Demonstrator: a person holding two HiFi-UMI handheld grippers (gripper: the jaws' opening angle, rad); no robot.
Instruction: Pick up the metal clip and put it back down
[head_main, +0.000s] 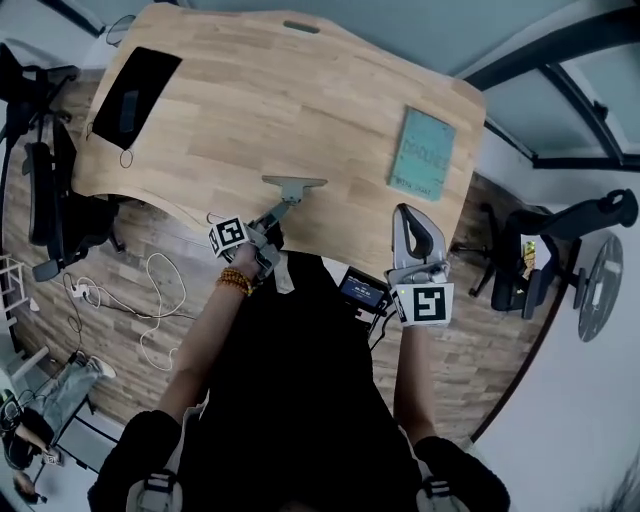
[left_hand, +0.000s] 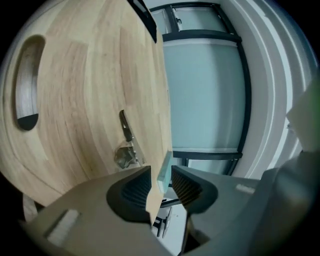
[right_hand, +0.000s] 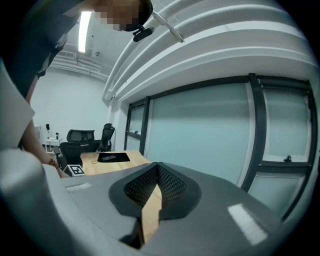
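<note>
Two grippers are held at the near edge of a pale wooden desk (head_main: 260, 110). The left gripper (head_main: 282, 208) is low over the wood and rolled on its side, so in the left gripper view the desk surface stands like a wall at the left. Its jaws are apart by only a narrow gap and hold nothing. Through the gap only the desk edge and the thin edge of a teal book (left_hand: 164, 175) can be seen.

The metal clip (head_main: 295, 184) lies flat on the desk just in front of these jaws and across their line, not between them. In the left gripper view it shows a dark handle and a shiny silver part, a little beyond the tip of the jaw on the desk side. Whether that tip touches it I cannot tell.

The right gripper (head_main: 412, 225) stands upright at the near right part of the desk, well apart from the clip. Its jaws are closed, the dark ribbed pads (right_hand: 170, 182) meet at the tips, and nothing is between them.

The teal book lies near the right edge of the desk, far from the clip. A black mat (head_main: 135, 95) lies at the far left corner, and a cable slot (head_main: 300, 27) is cut near the far edge. A bead bracelet (head_main: 236, 282) is on the left wrist.
</note>
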